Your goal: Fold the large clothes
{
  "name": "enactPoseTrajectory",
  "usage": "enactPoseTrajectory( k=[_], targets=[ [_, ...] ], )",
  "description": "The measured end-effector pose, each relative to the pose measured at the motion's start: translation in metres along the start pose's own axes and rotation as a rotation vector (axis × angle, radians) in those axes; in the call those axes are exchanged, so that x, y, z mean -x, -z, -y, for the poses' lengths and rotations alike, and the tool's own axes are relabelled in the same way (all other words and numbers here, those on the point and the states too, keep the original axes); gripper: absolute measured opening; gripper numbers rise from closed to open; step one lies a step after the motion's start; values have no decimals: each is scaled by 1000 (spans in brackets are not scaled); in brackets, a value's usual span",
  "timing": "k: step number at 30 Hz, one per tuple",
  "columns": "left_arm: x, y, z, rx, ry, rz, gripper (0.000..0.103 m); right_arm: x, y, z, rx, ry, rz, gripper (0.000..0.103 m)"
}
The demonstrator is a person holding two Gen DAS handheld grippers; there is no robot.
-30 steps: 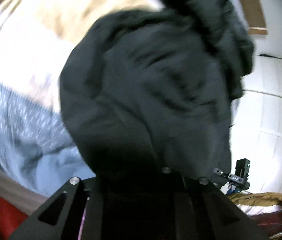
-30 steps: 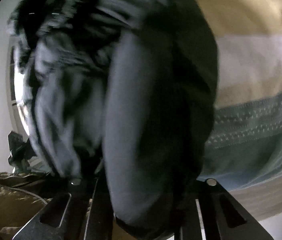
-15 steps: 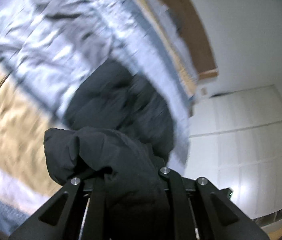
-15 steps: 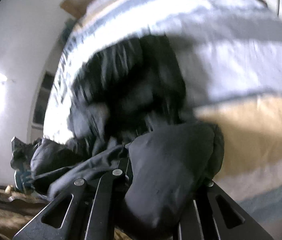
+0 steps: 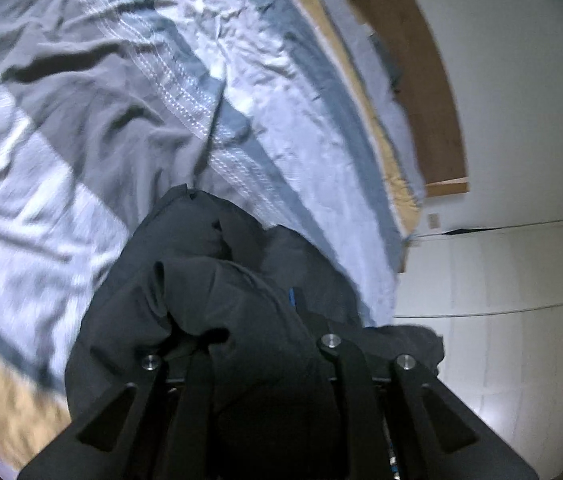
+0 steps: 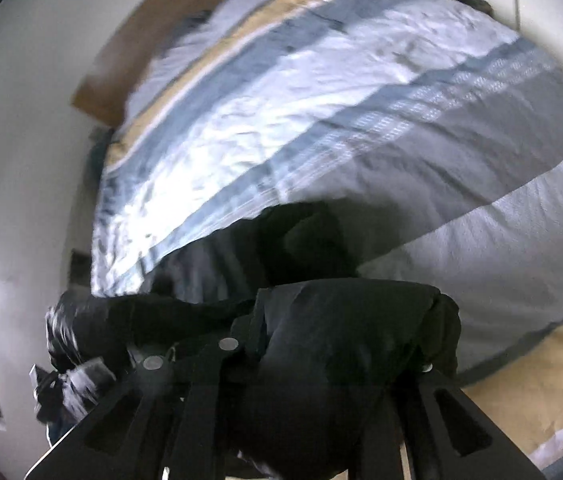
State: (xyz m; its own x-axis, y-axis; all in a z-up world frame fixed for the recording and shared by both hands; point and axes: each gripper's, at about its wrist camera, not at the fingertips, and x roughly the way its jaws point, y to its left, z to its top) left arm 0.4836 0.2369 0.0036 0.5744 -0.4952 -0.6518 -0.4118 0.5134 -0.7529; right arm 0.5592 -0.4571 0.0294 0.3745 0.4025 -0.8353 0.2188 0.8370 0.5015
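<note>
I've got the black garment (image 5: 217, 304) bunched in both tongs over the bed. In the left wrist view the left tongs (image 5: 259, 364) sit at the bottom centre of the frame, pinching a thick wad of the dark cloth, and the jaws are easing apart with the fabric between them. The rest of the garment runs up toward the middle of the frame and lies on the striped bedspread (image 5: 129, 92), which fills the upper left. A wooden headboard (image 5: 409, 60) curves along the upper right, with white cupboard doors (image 5: 501, 280) at the right edge.

In the right wrist view the right tongs (image 6: 321, 364) are at bottom centre, also gripping a fat fold of the garment (image 6: 345, 324), jaws likewise opening around it. More cloth trails to the lower left, blurred. The bedspread (image 6: 321, 120) spans the upper frame.
</note>
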Motion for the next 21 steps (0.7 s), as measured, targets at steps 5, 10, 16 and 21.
enactPoseTrajectory(
  k=[5,10,16,21],
  targets=[
    [-82,-31,-14,-3,-78,-76,15,-63,-27,13,-60,86,-53,18],
    [-118,-40,-34,71,-43,-120,17,-104,-37,28,-131,95,-93,27],
    [-94,-46,-36,189,168,-91,58,-101,-45,25,-131,49,-81,74],
    [-62,-52,-25,251,273,-37,64,-72,-52,18,-136,-3,-39,87]
  ],
)
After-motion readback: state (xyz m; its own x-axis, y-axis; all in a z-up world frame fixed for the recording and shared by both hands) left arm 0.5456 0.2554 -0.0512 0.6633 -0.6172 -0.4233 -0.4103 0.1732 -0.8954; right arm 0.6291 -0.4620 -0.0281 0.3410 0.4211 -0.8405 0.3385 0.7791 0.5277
